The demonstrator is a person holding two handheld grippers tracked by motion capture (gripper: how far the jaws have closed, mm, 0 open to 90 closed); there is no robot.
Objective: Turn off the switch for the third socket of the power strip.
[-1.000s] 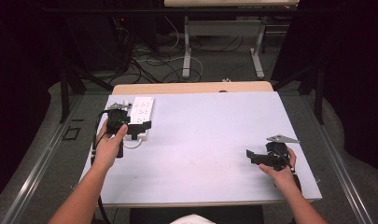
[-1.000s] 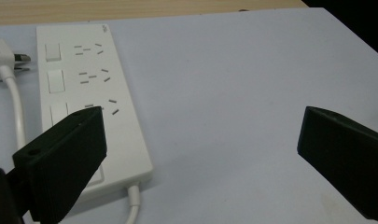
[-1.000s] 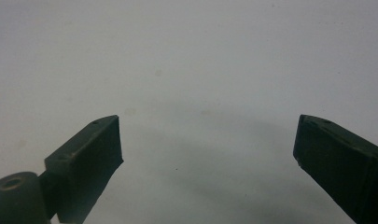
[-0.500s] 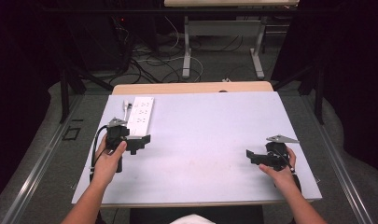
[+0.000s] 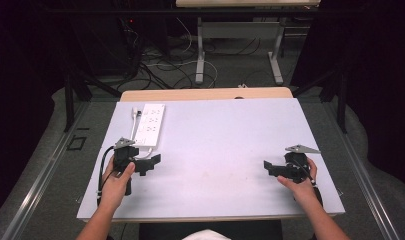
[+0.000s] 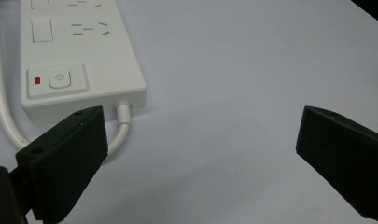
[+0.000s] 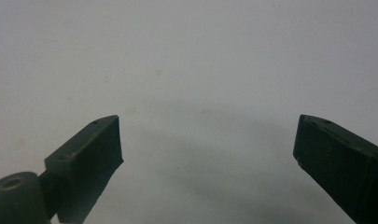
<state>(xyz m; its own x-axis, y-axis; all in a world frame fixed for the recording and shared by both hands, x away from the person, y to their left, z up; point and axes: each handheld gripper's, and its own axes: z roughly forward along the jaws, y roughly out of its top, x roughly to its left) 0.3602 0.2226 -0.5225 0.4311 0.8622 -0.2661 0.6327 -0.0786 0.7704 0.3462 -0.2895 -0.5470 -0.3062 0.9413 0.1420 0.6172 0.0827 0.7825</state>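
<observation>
- Left gripper [image 5: 151,164]: near the table's [image 5: 230,125] left edge, about mid-depth, jaws spread wide with nothing between them. It sits just short of the near end of the power strip [image 5: 150,124], not touching. My read: parked there to line up on the strip's switch end or its cord.
- Power strip: white, lies flat along the left edge toward the far-left corner, long axis running front to back. In the left gripper view its near end carries a power button [image 6: 59,79] with a small red indicator [image 6: 37,80] beside it; empty sockets further up.
- White cord [image 6: 120,130]: exits the strip's near end and loops back along its left side. It lies between the left jaw and the strip body, so it's the first thing in the way of a straight approach.
- Table middle: bare, only faint marks.
- Right gripper [image 5: 271,169]: near the right edge, toward the front, well apart from the strip. Jaws wide apart, holding nothing, pointing inward over bare surface. Looks idle.
</observation>
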